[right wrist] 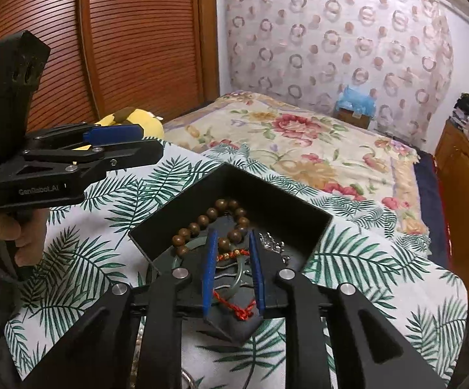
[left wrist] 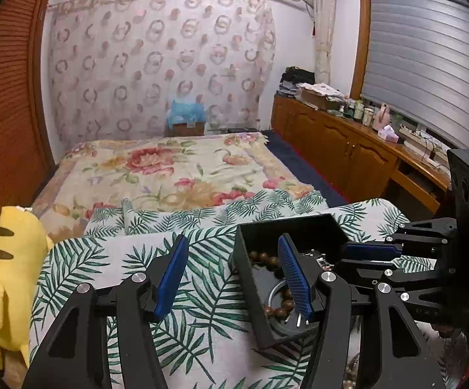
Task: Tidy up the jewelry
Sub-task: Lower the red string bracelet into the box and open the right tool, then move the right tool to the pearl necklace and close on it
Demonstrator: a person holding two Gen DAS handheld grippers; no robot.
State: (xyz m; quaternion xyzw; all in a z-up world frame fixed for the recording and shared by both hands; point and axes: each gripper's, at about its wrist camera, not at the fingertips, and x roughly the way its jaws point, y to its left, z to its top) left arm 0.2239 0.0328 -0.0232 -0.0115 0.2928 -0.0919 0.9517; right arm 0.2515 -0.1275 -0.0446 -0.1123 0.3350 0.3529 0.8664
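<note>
A black open box (left wrist: 250,278) (right wrist: 276,204) sits on a palm-leaf cloth. Inside lie a brown wooden bead bracelet (right wrist: 215,223) (left wrist: 266,259), a pale green jade bangle (right wrist: 240,275), a red cord bracelet (right wrist: 234,304) and a silver chain (right wrist: 271,241). My right gripper (right wrist: 232,272) hovers over the box, jaws partly open around the red cord and bangle, gripping nothing; it shows from the side in the left wrist view (left wrist: 370,256). My left gripper (left wrist: 234,272) is wide open, its right finger over the box; it also appears in the right wrist view (right wrist: 130,142).
A yellow plush toy (left wrist: 4,278) (right wrist: 134,120) lies left of the cloth. A floral bedspread (left wrist: 176,168) stretches behind. A wooden cabinet (left wrist: 347,149) with clutter runs along the right. More beads (left wrist: 352,372) lie at the cloth's near edge.
</note>
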